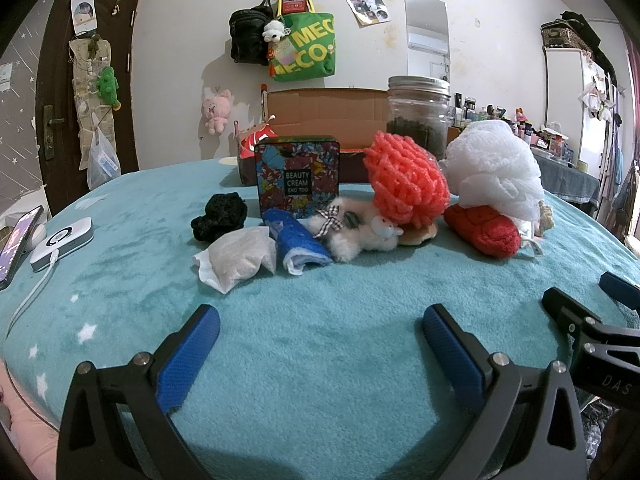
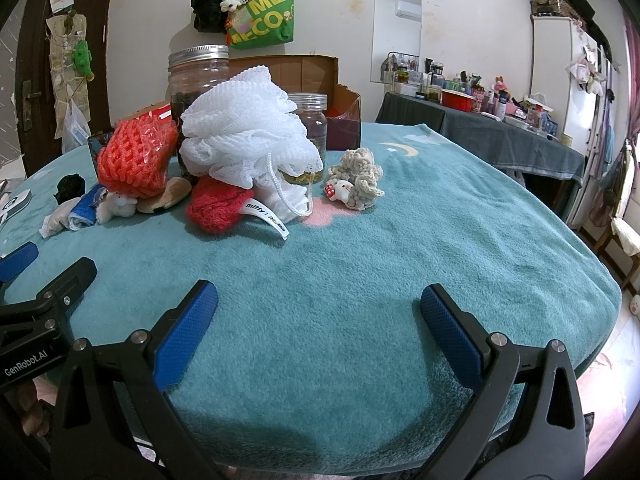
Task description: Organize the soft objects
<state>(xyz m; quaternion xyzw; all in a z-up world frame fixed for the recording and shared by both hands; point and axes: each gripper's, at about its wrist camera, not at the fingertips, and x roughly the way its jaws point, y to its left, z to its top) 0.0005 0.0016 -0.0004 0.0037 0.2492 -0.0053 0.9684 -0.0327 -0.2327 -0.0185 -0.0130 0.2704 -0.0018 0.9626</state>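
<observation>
Surface (image 2: 400, 240), teal fleece. White mesh puff (image 2: 244, 136) on the red knit item (image 2: 216, 206); orange net foam (image 2: 136, 156) just left of it, grey crochet scrunchie (image 2: 356, 180) right. Left gripper (image 1: 320, 340) and right gripper (image 2: 318, 320): fingers wide apart, holding nothing.

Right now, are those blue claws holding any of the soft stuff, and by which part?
Nothing is held. The left gripper and right gripper are both open over the teal blanket.

White plastered wall (image 1: 168, 92); dark brown door (image 1: 52, 80) at left, hung with organiser pockets. Green tote bag (image 1: 306, 46) and black bag (image 1: 248, 36) on wall hooks. Narrow wall mirror (image 2: 396, 20). Side table (image 2: 480, 136), grey cloth, crowded with bottles. White cabinet (image 2: 560, 80) at right.
</observation>
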